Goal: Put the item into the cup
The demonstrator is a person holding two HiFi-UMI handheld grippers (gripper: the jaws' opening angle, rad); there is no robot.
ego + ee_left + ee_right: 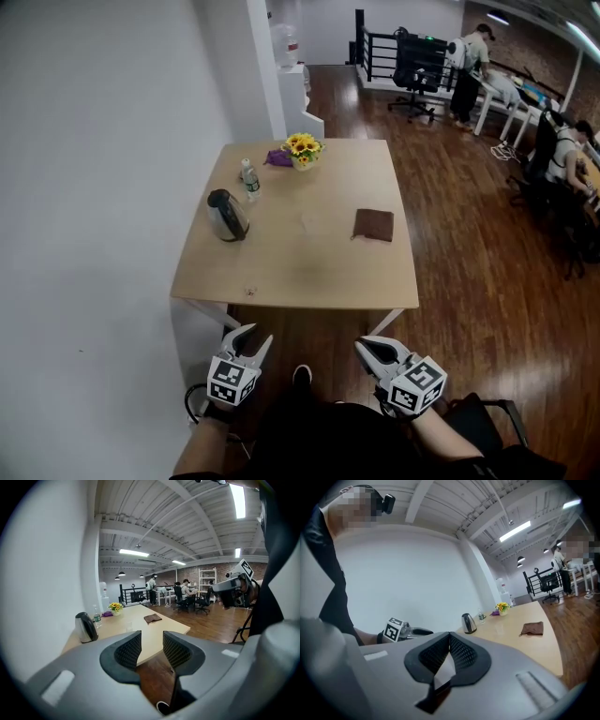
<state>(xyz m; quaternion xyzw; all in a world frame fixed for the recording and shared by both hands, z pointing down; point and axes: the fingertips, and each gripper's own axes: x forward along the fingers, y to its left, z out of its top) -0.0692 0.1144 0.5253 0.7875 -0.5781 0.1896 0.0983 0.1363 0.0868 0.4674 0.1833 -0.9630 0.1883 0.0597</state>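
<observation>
1. Left tongs (255, 337) are apart with nothing between them. Right tongs (364, 345) have their tips together and are empty. Both hang off the near edge of the table (319, 272), touching nothing.
2. The item is, my best guess, the small speck (249, 292) by the near edge, left of centre (too small to identify). The cup (309, 222) looks like a faint clear one mid-table, between the kettle (227, 215) and the brown cloth (373, 225). I'm not certain of either.
3. Risk: a clear cup is hard to see, so the tongs could clip it on approach and tip it.
4. Risk: the item sits close to the edge, and a sloppy pinch could flick it onto the floor (469, 234).
5. Risk: the right tongs need opening before any grab; going in closed only pushes things.
6. Risk: the kettle and bottle (249, 179) stand on the left, where a wide left sweep could knock them.
7. Surface: a pale wood square top, flat and mostly bare, with flowers (302, 148) at the far edge.
8. Room: a white wall (94, 187) runs along the left, the floor is dark wood, and people sit at desks (511, 94) far right, well apart from us.
</observation>
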